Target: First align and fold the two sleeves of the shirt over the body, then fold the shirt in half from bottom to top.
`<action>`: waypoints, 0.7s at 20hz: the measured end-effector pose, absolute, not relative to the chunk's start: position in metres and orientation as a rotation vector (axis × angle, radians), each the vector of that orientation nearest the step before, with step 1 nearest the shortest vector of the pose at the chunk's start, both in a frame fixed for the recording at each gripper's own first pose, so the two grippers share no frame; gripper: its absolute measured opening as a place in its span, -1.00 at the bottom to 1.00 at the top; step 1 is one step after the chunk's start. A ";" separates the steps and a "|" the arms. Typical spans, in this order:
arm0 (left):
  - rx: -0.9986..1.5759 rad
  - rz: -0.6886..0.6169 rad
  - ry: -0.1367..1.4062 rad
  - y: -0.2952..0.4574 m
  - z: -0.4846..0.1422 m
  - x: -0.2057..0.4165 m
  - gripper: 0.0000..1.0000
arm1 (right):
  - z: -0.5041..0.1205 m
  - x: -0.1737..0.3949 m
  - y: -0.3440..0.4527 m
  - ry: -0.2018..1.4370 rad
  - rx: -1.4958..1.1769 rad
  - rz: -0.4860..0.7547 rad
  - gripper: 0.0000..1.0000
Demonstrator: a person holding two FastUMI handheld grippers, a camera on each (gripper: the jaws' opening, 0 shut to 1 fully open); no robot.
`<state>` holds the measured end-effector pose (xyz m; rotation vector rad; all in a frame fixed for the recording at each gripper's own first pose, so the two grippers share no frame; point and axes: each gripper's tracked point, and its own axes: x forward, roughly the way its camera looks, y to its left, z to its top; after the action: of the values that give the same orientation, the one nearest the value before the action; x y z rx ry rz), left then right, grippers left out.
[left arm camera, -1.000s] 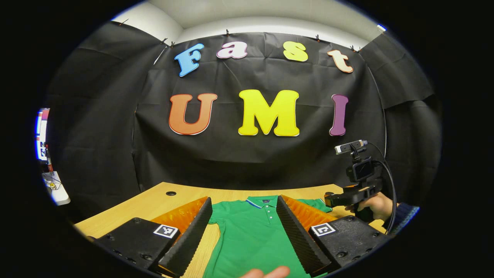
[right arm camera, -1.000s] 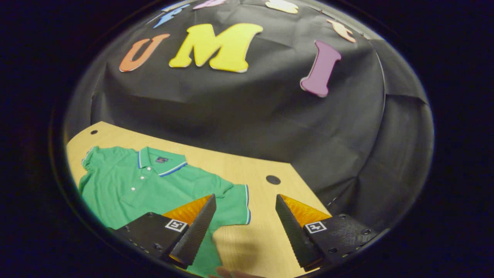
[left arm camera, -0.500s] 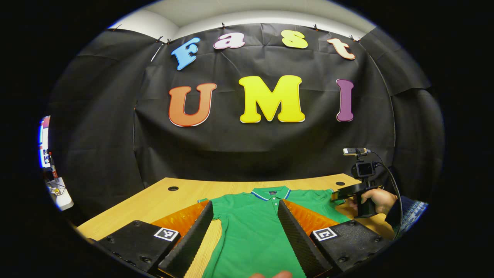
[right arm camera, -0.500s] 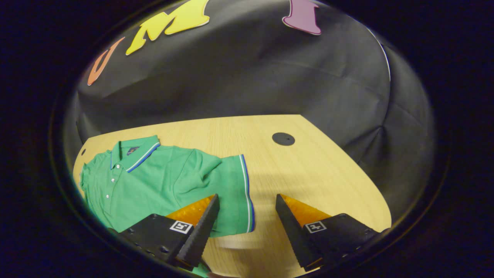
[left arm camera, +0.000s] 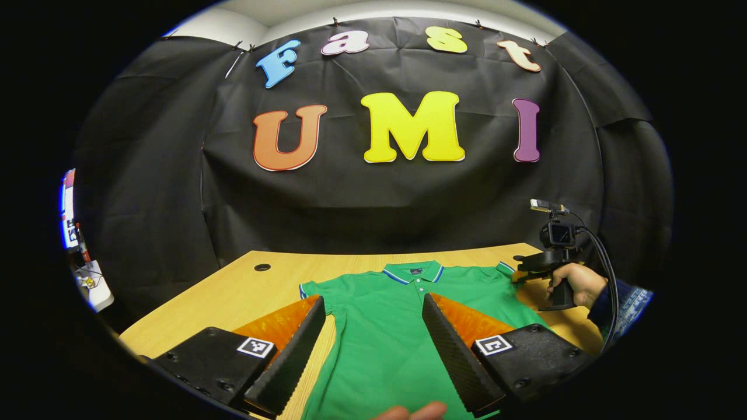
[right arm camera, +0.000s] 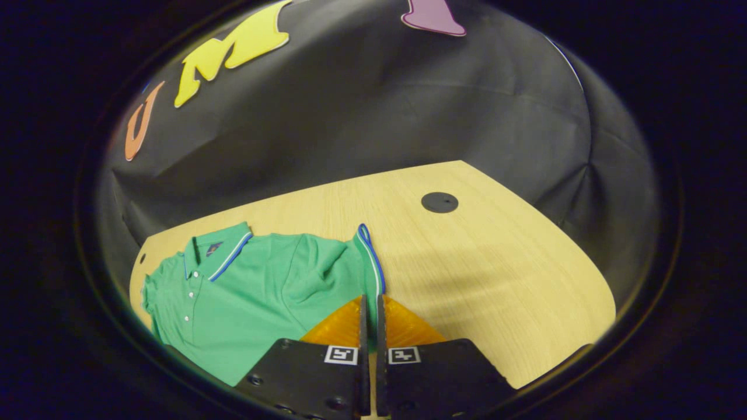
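A green polo shirt (left arm camera: 397, 326) with a blue-and-white trimmed collar lies flat, front up, on the wooden table (left arm camera: 233, 297). My left gripper (left arm camera: 373, 344) hangs open above the shirt's body, nothing between its fingers. In the right gripper view the shirt (right arm camera: 251, 291) lies at the left, and my right gripper (right arm camera: 370, 315) is shut on the striped cuff of the sleeve (right arm camera: 367, 256), which stands lifted a little off the table. The left gripper view shows that right gripper (left arm camera: 525, 265) at the shirt's right sleeve, held by a hand (left arm camera: 575, 280).
The table (right arm camera: 496, 262) has round black cable holes (right arm camera: 439, 202) (left arm camera: 262, 267) near its far corners. Black cloth walls close the booth behind. A fingertip (left arm camera: 411, 413) shows at the bottom edge of the left gripper view.
My right gripper moved down to the sleeve cuff and shut on it; it was open before. My left gripper tilted down slightly, still open over the shirt.
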<state>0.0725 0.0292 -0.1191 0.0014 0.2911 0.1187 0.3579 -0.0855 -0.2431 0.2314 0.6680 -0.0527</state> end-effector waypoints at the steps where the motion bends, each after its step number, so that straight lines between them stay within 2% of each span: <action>1: 0.001 0.120 0.293 0.031 -0.120 0.072 1.00 | -0.236 0.356 -0.083 0.653 0.219 -0.043 -0.92; 3: 0.008 0.118 0.297 0.032 -0.123 0.074 1.00 | -0.221 0.357 -0.082 0.620 0.190 -0.051 -0.91; 5: 0.006 0.127 0.313 0.036 -0.128 0.075 1.00 | -0.201 0.356 -0.072 0.584 0.192 -0.028 -0.99; 14: 0.012 0.151 0.297 0.050 -0.125 0.076 1.00 | -0.151 0.344 -0.001 0.505 0.095 0.071 -1.00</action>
<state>0.0756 0.0500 -0.1247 0.0124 0.2974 0.1510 0.3436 -0.0005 -0.1512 0.0954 0.5048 0.0709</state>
